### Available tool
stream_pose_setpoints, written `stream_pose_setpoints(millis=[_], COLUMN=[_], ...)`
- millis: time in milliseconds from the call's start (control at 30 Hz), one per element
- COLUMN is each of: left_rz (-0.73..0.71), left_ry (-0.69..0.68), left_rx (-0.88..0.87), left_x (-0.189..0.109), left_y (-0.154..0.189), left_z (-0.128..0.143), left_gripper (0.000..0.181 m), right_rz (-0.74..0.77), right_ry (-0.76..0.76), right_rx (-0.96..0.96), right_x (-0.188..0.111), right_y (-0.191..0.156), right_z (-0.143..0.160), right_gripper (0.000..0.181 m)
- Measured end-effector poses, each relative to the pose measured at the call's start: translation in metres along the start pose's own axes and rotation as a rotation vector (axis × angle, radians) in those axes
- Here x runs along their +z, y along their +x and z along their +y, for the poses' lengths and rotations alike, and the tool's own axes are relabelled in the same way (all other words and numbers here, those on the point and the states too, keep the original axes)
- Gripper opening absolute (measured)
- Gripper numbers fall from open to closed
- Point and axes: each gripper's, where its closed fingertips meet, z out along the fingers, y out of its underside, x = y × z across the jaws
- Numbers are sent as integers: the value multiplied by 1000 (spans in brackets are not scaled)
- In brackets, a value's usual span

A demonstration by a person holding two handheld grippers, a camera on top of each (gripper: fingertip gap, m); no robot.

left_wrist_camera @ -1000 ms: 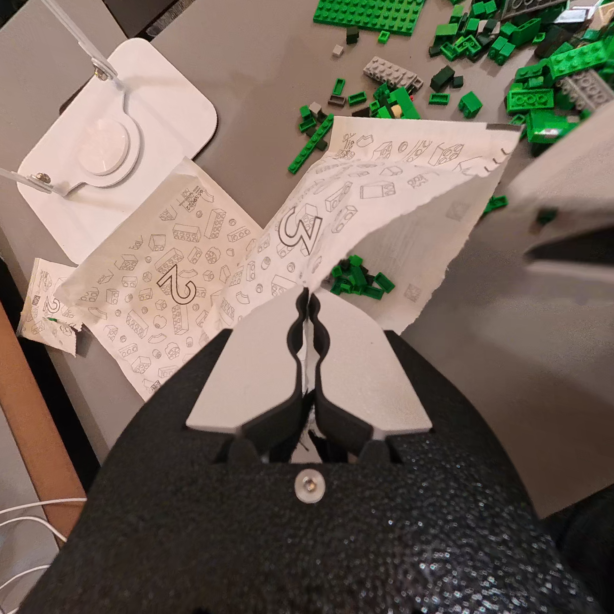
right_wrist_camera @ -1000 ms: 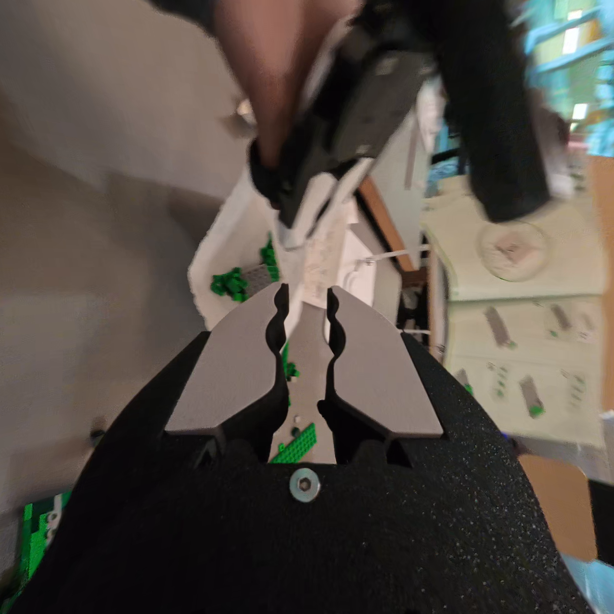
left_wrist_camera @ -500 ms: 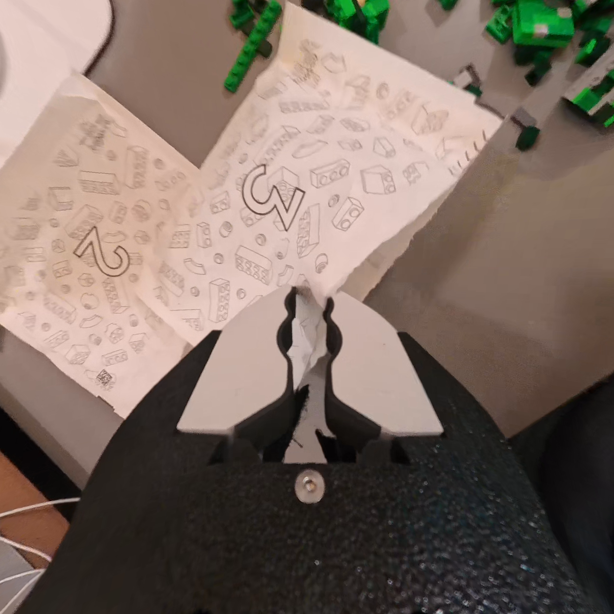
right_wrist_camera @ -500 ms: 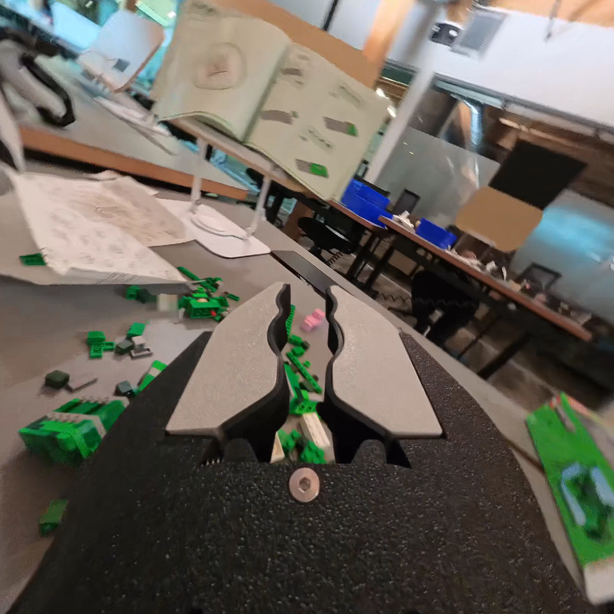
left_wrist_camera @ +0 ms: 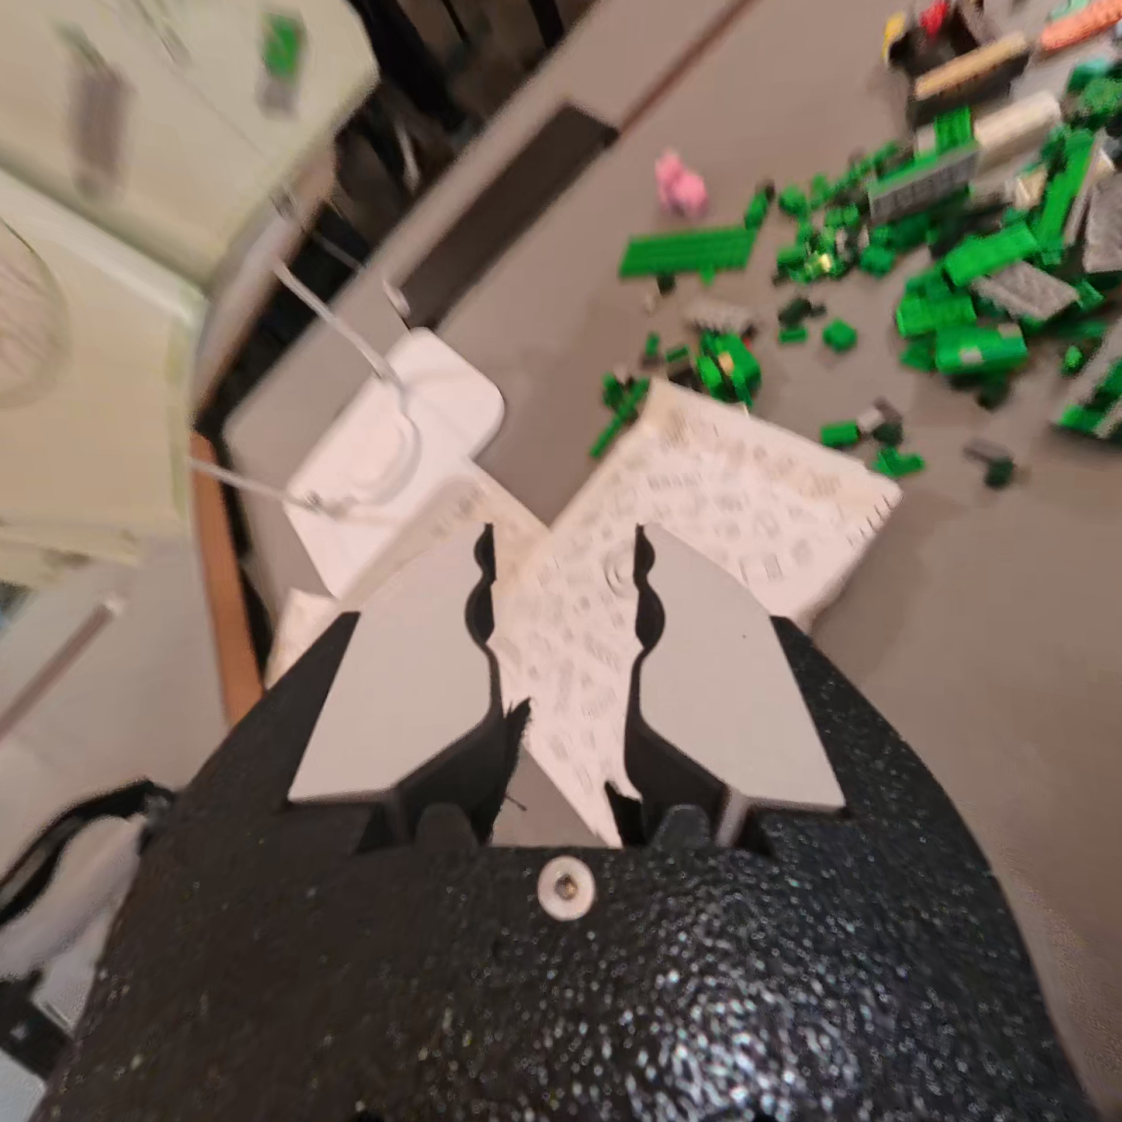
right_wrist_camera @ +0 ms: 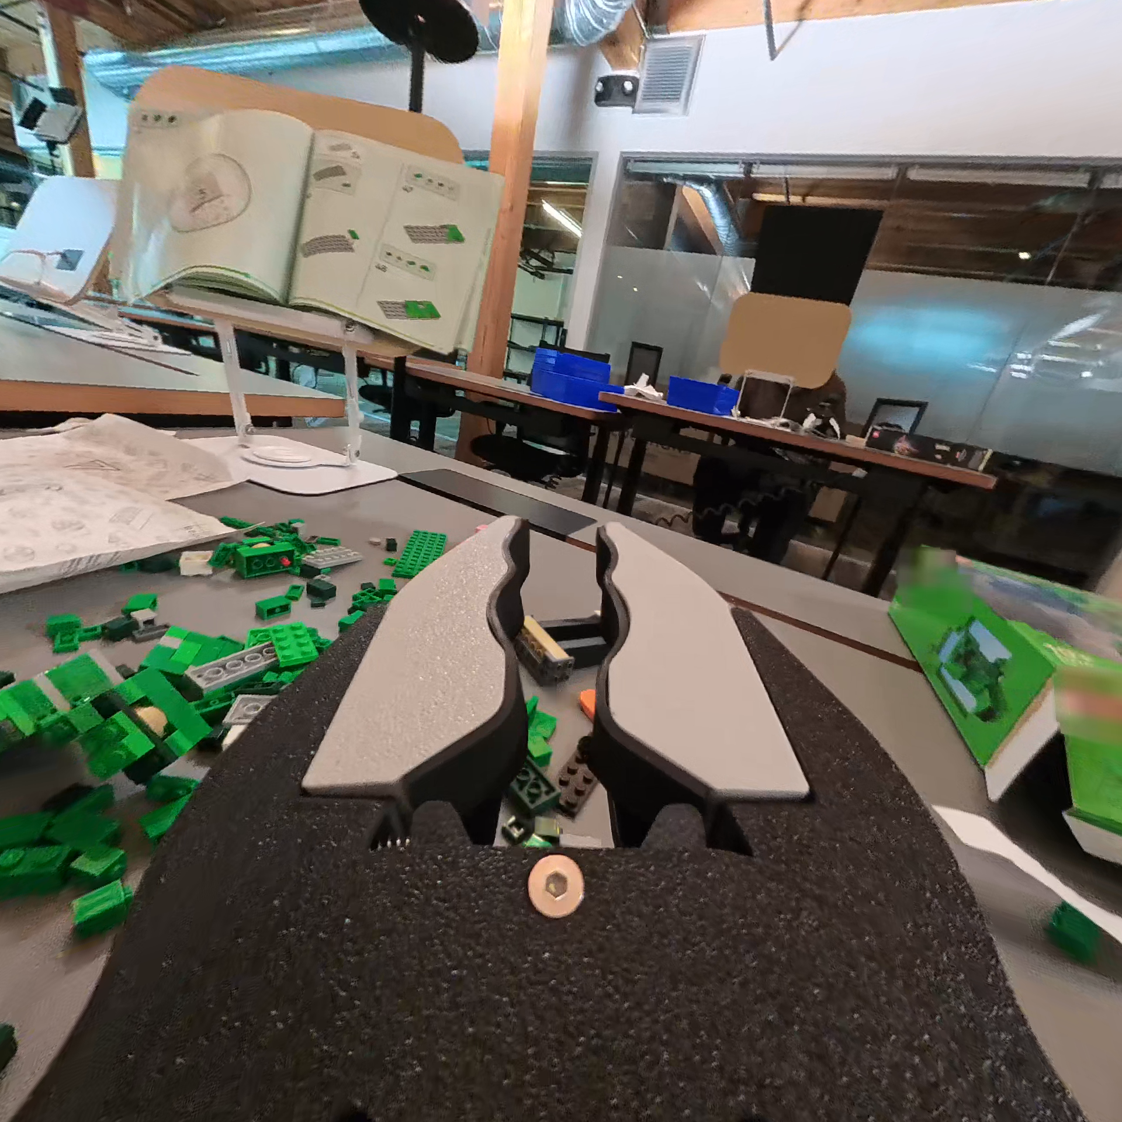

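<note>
My left gripper [left_wrist_camera: 561,534] is open and empty, above a white printed paper bag [left_wrist_camera: 698,504] that lies flat on the grey table [left_wrist_camera: 911,668]. The bag's torn end shows through the gap between the fingers. A second printed bag [left_wrist_camera: 504,516] lies just left of it, mostly hidden by my left finger. My right gripper [right_wrist_camera: 561,534] is open and empty, low over the table. A small dark brick assembly [right_wrist_camera: 546,652] lies between its fingers, with loose green bricks [right_wrist_camera: 152,698] to its left. Both bags [right_wrist_camera: 91,510] show at the far left there.
An open instruction book [right_wrist_camera: 303,224] rests on a white stand [right_wrist_camera: 303,467] at the table's back left, and the stand's base [left_wrist_camera: 394,455] is beside the bags. Green and grey bricks [left_wrist_camera: 971,291] are spread at the right. A green box [right_wrist_camera: 1002,668] stands at the right. A person [right_wrist_camera: 771,437] sits at a far table. Across from one pair of fingers to the other is roughly 35 centimetres.
My left gripper has opened and let go of the paper bag, which now lies on the table, and it has pulled back. My right gripper swung away from the bag to the brick pile.
</note>
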Motion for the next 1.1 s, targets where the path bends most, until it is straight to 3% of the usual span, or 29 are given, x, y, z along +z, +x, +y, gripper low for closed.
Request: stream_pose_setpoints(millis=[33,100,167,267,367,500,600,767,933,1100], left_rz=[-54,-166,-407,-654,-695,-671,-794,-790,-855,-788], left_ry=[68,193,322,452,436,354,366,248,192,171], left_rx=[39,150,289,653,884,774,713,829,844,864], left_x=[6,23,38,65,111,165,178,213,223,232], left_y=[-1,1,-11,-5,-2,-43,-88,-123,-143,-139], left_z=[-14,-43,-76,-120,-143,-156,-168,-159,-159,-155], left_gripper=[42,48,70,60,56,75,103,88,73,59], right_rz=[-11,-42,-105,-189,-277,-386,-443,-469,-474,-491], right_ry=[8,20,13,-44,-30,7,8,-28,-24,-31], right_rx=[-21,-56,-75,-94,-106,-96,-68,37,65,22], right_x=[0,2,4,8,7,1,-1,2,1,0], right_y=[-3,-11,-22,-37,-52,-68,-74,-69,-68,-74], right_z=[-1,-2,0,9,9,4,4,9,8,9], right_gripper=[20,18,17,17,15,13,11,10,9,9])
